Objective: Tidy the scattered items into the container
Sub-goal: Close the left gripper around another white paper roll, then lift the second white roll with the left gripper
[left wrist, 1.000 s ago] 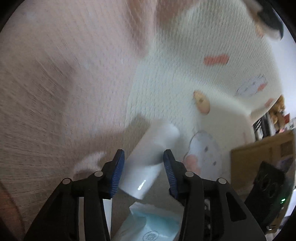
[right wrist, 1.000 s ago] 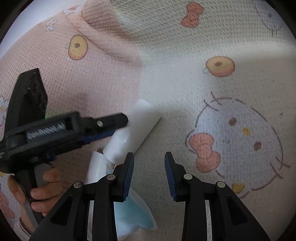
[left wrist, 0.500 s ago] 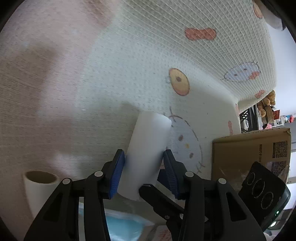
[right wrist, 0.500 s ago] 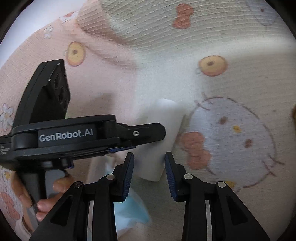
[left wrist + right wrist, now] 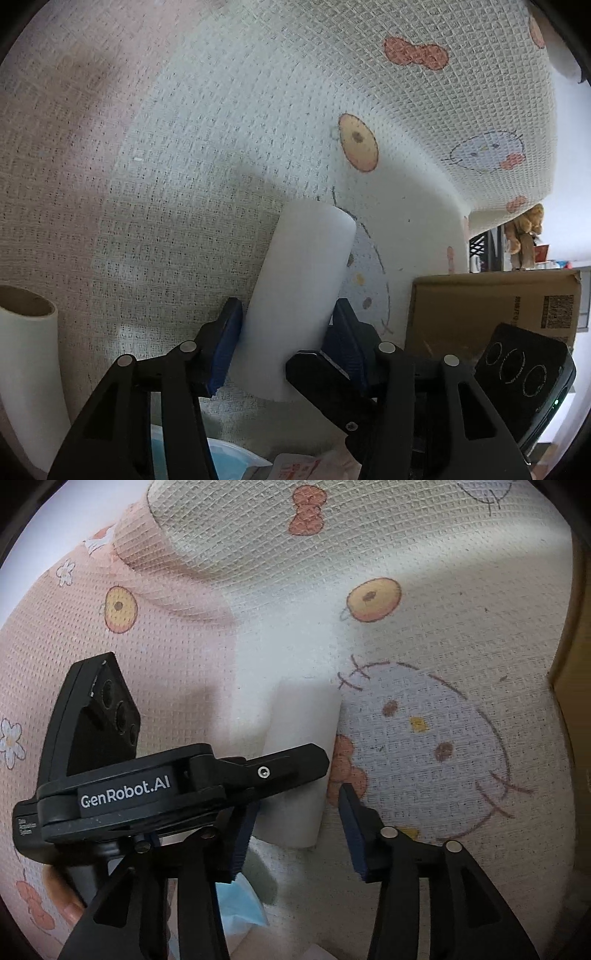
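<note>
A plain white roll (image 5: 303, 280) lies on the cartoon-print blanket (image 5: 184, 147). My left gripper (image 5: 287, 314) points down over it with the roll between its blue pads. Its jaws are opening, and the pads sit close along both sides of the roll. In the right wrist view the same roll (image 5: 303, 738) has its near end between the pads of my right gripper (image 5: 297, 805). Those jaws are opening too, with a gap on the right side. The left gripper (image 5: 306, 764) crosses in front of the roll there. One right finger (image 5: 325, 384) crosses low in the left wrist view.
A cardboard box (image 5: 491, 314) stands on the right, its edge (image 5: 576, 701) also in the right wrist view. A white roll with a cardboard core (image 5: 26, 350) lies at the left. A blue mask packet (image 5: 240, 912) and a red-printed packet (image 5: 306, 469) lie near me. A hand (image 5: 62, 897) holds the left gripper.
The left gripper has swung over the white roll and come down around it. The right gripper has closed in on the roll's near end, and its jaws have widened.
</note>
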